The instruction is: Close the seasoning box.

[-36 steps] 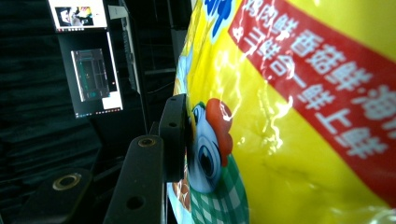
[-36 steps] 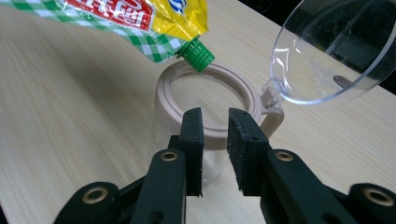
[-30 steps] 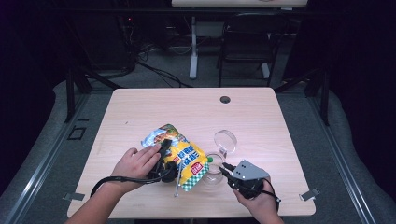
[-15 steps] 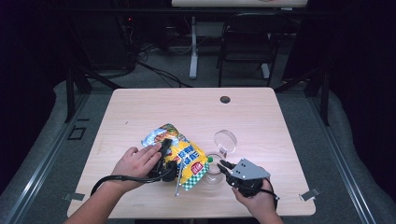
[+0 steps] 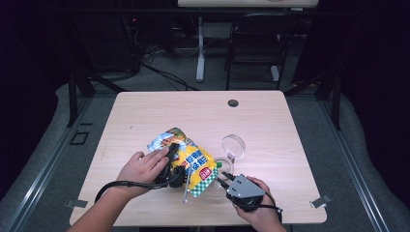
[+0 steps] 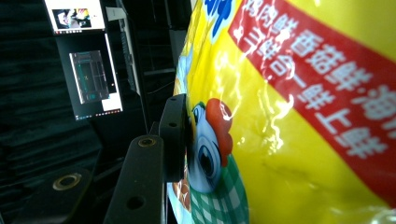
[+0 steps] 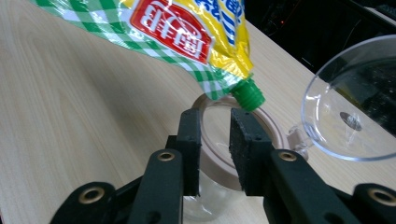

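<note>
A yellow spout pouch (image 5: pixel 193 162) with a green-checked bottom is tilted over the table, and my left gripper (image 5: pixel 175 151) is shut on its side. In the left gripper view one of its fingers (image 6: pixel 173 135) presses against the pouch (image 6: pixel 289 116); the other is hidden behind it. The pouch's green cap (image 7: pixel 249 95) hangs just above the rim of an open glass jar (image 7: pixel 275 135). The jar's clear hinged lid (image 7: pixel 350 116) stands tipped back. My right gripper (image 7: pixel 216 116) reaches over the jar's near rim, just below the cap. Its jaws are a little apart with nothing between them.
A thin metal rod (image 5: pixel 185 191) lies on the wooden table (image 5: pixel 290 130) below the pouch. A round cable hole (image 5: pixel 233 103) sits near the far edge. A chair (image 5: pixel 254 48) and desk legs stand beyond the table.
My right gripper has edged slightly left toward the jar. The pouch and my left gripper have hardly moved.
</note>
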